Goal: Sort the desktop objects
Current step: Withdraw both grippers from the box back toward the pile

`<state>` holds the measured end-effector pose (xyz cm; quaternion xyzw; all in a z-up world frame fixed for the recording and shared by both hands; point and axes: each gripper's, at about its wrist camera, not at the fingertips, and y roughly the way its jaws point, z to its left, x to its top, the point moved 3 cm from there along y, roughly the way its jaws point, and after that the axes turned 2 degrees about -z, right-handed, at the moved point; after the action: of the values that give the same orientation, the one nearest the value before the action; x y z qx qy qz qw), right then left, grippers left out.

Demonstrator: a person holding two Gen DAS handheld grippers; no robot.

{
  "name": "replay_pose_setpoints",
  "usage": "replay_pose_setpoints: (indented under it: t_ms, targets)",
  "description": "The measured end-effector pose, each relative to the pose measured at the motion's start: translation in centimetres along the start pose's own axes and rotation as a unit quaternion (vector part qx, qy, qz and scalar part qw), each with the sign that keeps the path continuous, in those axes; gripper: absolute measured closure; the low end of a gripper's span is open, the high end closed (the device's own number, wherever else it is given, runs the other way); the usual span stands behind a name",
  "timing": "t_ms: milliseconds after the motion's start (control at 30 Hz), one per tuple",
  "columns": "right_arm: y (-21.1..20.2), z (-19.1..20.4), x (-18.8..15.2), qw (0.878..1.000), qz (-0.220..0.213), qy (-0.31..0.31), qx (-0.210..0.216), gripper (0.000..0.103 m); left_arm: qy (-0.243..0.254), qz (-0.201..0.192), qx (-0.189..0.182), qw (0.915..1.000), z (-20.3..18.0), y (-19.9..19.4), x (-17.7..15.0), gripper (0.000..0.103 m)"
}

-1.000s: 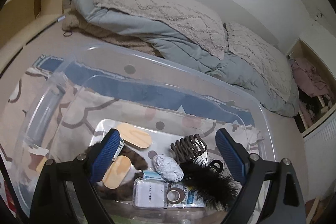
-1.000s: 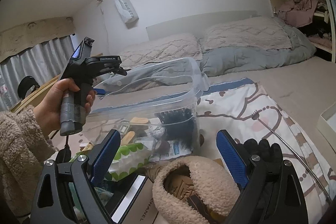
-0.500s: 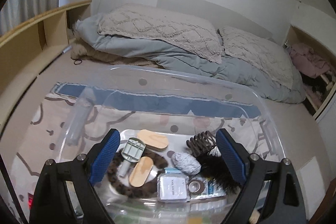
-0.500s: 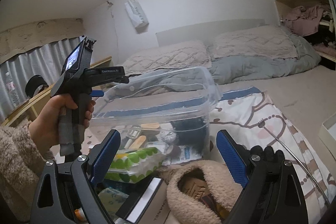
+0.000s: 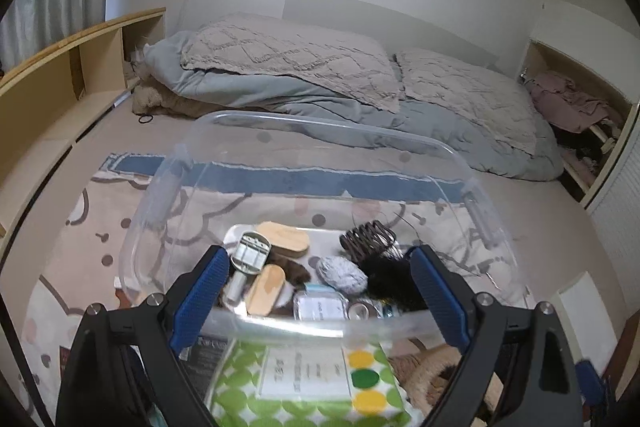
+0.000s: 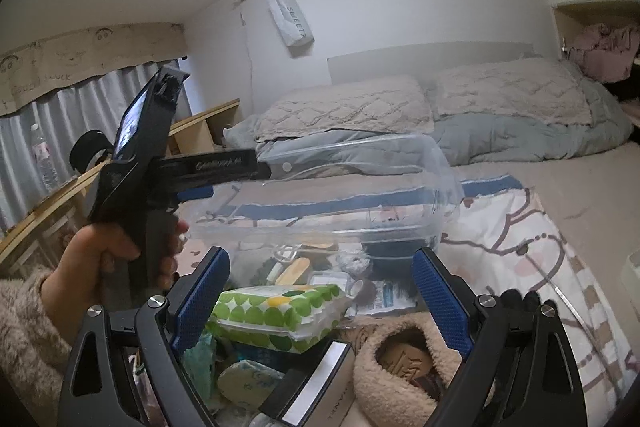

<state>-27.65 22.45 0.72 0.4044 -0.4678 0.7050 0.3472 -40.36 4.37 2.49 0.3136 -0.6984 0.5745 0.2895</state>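
A clear plastic bin [image 5: 452,151] stands on the patterned blanket and holds several small things: two wooden ovals [image 5: 284,239], a grey woolly ball [image 5: 342,269], a brown claw clip [image 5: 368,239], a black feathery piece [image 5: 390,281] and a small clear case [image 5: 320,307]. My left gripper [image 5: 320,293] hovers open over the bin's near rim, nothing between its pads. My right gripper [image 6: 320,301] is open too, above a green-dotted tissue pack [image 6: 276,311] and a beige fuzzy slipper [image 6: 400,359]. In the right wrist view a hand [image 6: 100,251] holds the left gripper beside the bin [image 6: 400,143].
A black glove [image 6: 520,301] and a white-edged box [image 6: 332,383] lie near the slipper. Pillows [image 5: 288,55] and a grey duvet [image 5: 360,123] fill the far end of the bed. A wooden shelf [image 5: 72,67] runs along the left.
My left gripper has drawn back and up out of the bin, so the tissue pack and slipper now show below it. The right gripper has risen a little. Both stay open.
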Motion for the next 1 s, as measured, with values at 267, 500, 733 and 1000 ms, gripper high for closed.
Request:
replay_pose_setpoints:
  t_ms: [267,500,733,1000]
  targets:
    - [-1.8,-1.4,2.2,1.0,-0.009,0.008,-0.021,0.011,0.014,-0.011,-0.011,0.9998,-0.8,-3.8,-1.2,0.009]
    - [-3.5,-1.4,3.4,0.999,-0.014,-0.019,-0.046,0.011,0.037,-0.044,-0.003,0.9984,-1.0,-8.0,-2.4,0.001]
    - [-5.5,-0.3,3.2,0.999,-0.018,-0.02,-0.043,0.011,0.052,-0.071,-0.006,0.9961,-1.1,-12.7,-3.8,0.0]
    - [-8.5,0.3,2.9,0.998,-0.03,-0.029,-0.052,0.007,0.067,-0.108,-0.014,0.9918,-1.6,-18.8,-6.4,0.0]
